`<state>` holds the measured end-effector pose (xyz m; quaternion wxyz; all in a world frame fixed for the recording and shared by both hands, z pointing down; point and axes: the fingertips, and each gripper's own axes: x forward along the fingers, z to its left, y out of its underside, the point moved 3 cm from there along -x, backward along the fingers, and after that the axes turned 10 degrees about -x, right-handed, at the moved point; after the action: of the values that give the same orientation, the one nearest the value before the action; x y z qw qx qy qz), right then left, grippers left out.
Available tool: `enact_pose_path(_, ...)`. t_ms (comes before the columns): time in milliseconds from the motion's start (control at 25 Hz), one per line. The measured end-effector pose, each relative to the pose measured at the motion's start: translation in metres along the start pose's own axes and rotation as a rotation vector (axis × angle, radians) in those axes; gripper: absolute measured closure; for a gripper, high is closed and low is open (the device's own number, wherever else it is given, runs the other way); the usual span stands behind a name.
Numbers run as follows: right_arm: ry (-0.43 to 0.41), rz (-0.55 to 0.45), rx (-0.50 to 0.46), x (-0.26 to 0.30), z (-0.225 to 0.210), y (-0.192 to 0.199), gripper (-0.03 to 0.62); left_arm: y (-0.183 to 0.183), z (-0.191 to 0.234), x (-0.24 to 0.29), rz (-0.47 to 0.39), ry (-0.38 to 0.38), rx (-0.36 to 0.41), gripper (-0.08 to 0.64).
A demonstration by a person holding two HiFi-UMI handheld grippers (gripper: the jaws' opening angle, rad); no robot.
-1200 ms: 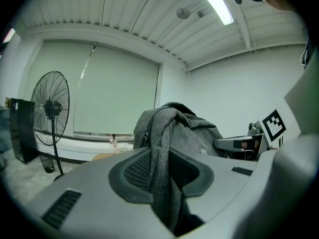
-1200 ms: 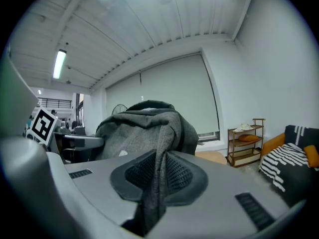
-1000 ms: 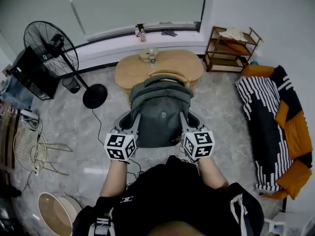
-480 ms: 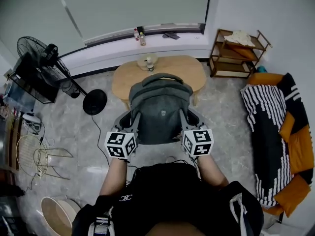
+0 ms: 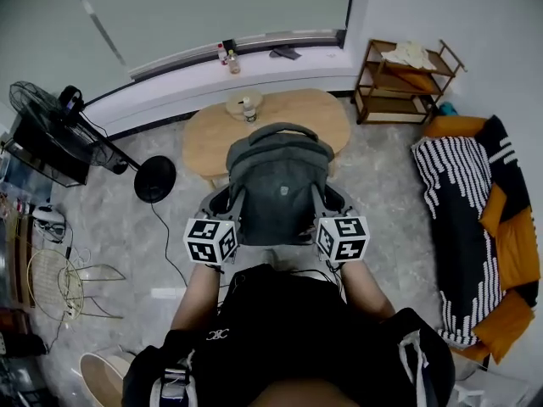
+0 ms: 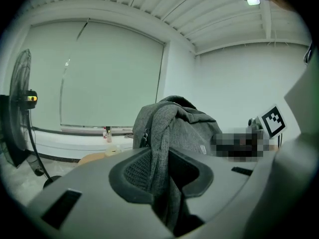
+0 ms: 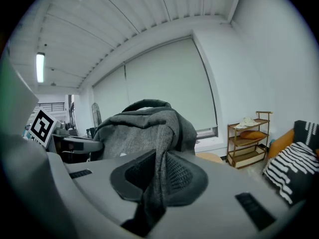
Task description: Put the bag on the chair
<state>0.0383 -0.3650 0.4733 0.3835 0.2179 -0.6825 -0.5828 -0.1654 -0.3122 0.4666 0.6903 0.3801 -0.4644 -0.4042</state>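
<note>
Grey fabric backpack [image 5: 278, 185] is hanging between two grippers: the left gripper [image 6: 167, 178] jaws are pinching its fabric, nearly closed, and the right gripper [image 7: 157, 180] jaws are clamping likewise.

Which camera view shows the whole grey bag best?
The head view: the whole bag shows from above. Each gripper view shows only one side, where the left gripper or right gripper pinches its fabric.

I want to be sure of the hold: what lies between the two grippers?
The grey bag, held up between the left gripper and the right gripper; each is shut on its fabric. The head view shows it.
</note>
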Motion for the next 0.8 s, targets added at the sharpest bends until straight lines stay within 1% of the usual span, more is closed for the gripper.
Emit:
enact_pose_path(280,0.091,0.051,0.023,0.034,-0.011,0.011,0.526,-0.002,0.027,0.047,0.062,0.092,0.023,0.457)
enact_pose_path(440,0.133,0.093,0.033,0.051,-0.021,0.021,0.526,0.003,0.036,0.073,0.095,0.125,0.03,0.457)
enact_pose_path(600,0.165,0.145,0.043,0.069,-0.029,0.036,0.525,0.016,0.047,0.094,0.138,0.152,0.028,0.457)
enact_pose_path(800,0.18,0.224,0.04,0.095,-0.037,0.058,0.525,0.04,0.064,0.121,0.214,0.167,0.01,0.462)
